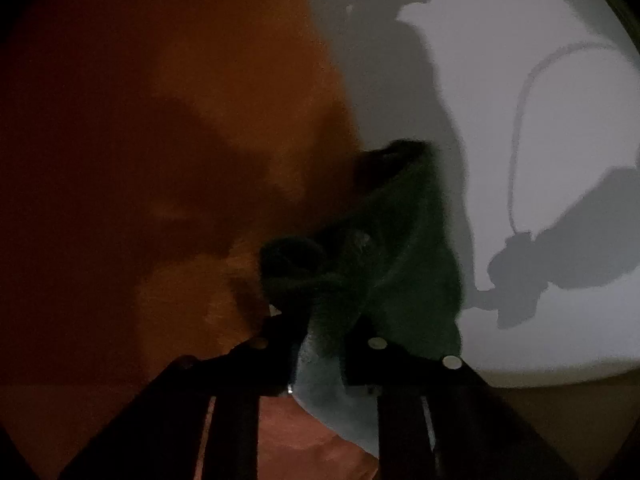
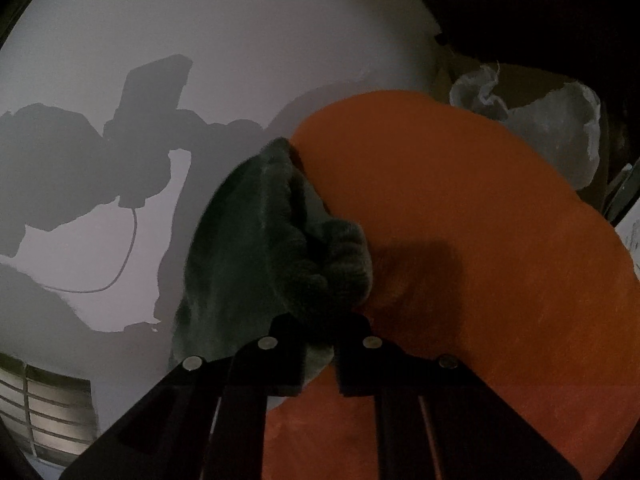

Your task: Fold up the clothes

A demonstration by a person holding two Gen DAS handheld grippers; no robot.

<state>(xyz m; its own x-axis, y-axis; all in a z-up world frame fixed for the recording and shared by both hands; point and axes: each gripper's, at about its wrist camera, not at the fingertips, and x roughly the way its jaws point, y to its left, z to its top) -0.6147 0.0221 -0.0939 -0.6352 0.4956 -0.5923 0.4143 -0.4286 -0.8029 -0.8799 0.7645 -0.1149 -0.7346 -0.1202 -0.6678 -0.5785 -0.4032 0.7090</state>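
Note:
A dark green fleecy garment [image 1: 384, 264] is pinched between the fingers of my left gripper [image 1: 320, 332], which is shut on its bunched edge. In the right wrist view the same green garment [image 2: 256, 248] is bunched in my right gripper [image 2: 320, 328], also shut on it. The cloth hangs stretched between both grippers, lifted off the surface. Behind it lies an orange cloth [image 2: 460, 240], which also shows in the left wrist view [image 1: 180, 100].
A white wall or surface [image 2: 200, 20] carries shadows of the grippers and a cable. Crumpled pale fabric [image 2: 560, 120] lies past the orange cloth at the right. A slatted white vent or basket [image 2: 44, 408] is at lower left.

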